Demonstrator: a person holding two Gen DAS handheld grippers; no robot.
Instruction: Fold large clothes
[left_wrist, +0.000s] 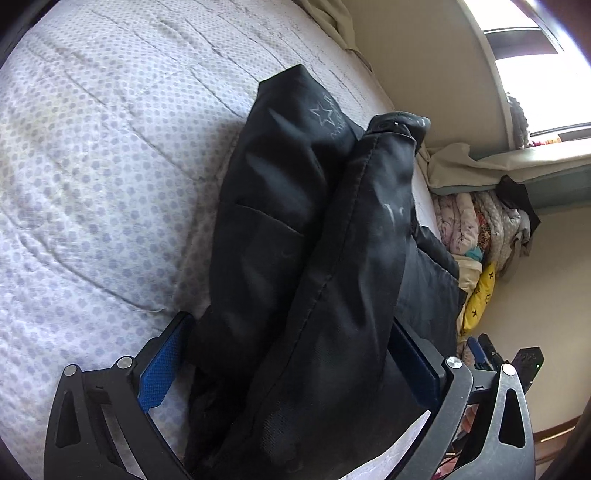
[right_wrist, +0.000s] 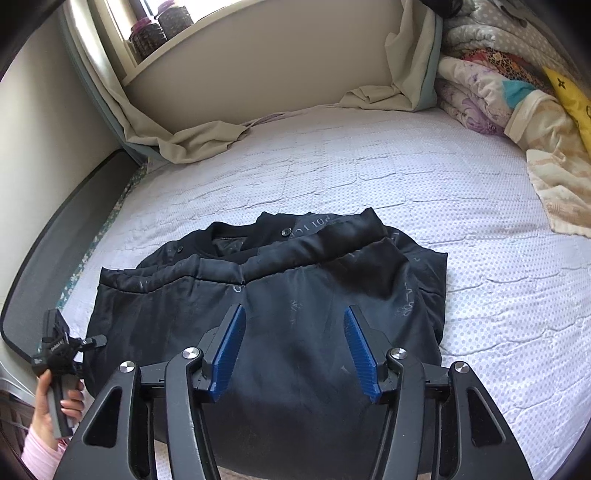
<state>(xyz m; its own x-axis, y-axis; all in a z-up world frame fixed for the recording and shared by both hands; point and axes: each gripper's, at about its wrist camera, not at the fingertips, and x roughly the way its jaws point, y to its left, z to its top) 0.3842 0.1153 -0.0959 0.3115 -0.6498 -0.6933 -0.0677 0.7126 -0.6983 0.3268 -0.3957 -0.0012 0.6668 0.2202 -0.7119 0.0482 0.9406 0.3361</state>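
Our left gripper (left_wrist: 291, 369), jaws spread wide, straddles the black jacket's (right_wrist: 280, 295) near end, nearer than our half-open, empty right gripper (right_wrist: 293, 350).

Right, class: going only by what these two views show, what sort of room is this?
Most likely a bedroom. A black jacket lies on a bed with a quilted dotted cover, folded quilts are stacked at its far corner, and a curtained window sits above it.
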